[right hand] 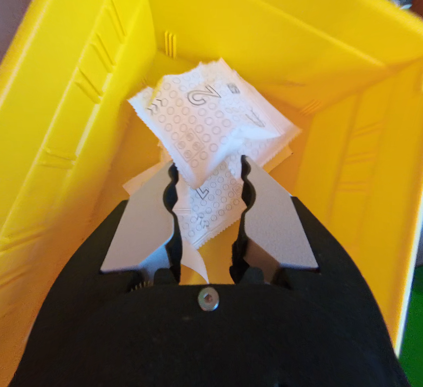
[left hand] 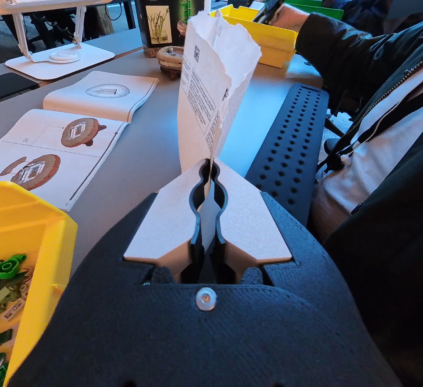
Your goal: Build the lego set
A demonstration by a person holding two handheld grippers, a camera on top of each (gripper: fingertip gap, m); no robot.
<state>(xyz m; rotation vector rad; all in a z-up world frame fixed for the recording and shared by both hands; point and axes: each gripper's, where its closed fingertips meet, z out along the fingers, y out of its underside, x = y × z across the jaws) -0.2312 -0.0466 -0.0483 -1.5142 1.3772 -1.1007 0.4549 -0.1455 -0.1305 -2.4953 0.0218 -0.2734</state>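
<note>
Paper, thin and limp: my left claw (left hand: 210, 165) is clamped on the torn bag (left hand: 212, 83) mid-frame, best held by its bottom edge. My right claw (right hand: 208, 163) gapes, holding nothing, over white packets (right hand: 201, 119) centred in the yellow bin (right hand: 297, 39).

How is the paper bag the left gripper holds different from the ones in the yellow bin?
The left gripper pinches a torn-open bag upright. The bags in the bin lie loose, and the top one looks untorn, under the open right gripper. All are white printed paper.
</note>
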